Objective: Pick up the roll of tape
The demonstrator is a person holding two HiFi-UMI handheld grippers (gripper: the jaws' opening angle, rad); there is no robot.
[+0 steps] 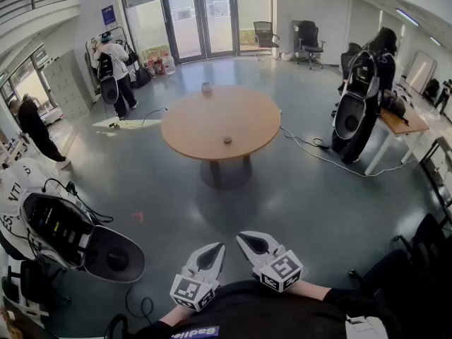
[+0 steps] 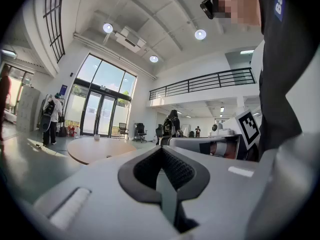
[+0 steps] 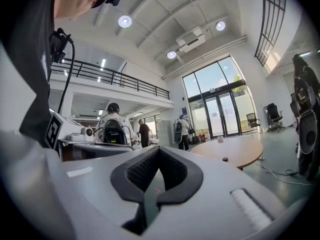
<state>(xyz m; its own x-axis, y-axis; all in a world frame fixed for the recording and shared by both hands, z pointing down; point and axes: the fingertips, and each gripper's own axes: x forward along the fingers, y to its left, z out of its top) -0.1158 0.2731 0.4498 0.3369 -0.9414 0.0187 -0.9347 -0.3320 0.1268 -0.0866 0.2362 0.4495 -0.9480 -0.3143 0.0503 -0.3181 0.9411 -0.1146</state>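
A round wooden table (image 1: 212,122) stands far ahead on the grey floor. Two small things lie on it: a dark round one (image 1: 227,140) near its front edge and a pale, cup-like one (image 1: 206,87) at its back. At this distance I cannot tell which is the roll of tape. Both are also in the right gripper view, the dark one (image 3: 225,159) and the pale one (image 3: 220,139). My left gripper (image 1: 215,251) and right gripper (image 1: 245,240) are held close to my body, far from the table. Both are shut and empty, left gripper (image 2: 161,156) and right gripper (image 3: 156,159).
A cable (image 1: 318,150) runs over the floor right of the table. A person with a backpack rig (image 1: 364,104) stands by a desk (image 1: 402,122) at the right, another person (image 1: 113,66) by the glass doors. A bulky rig (image 1: 70,235) lies at my left. Office chairs (image 1: 308,42) stand at the back.
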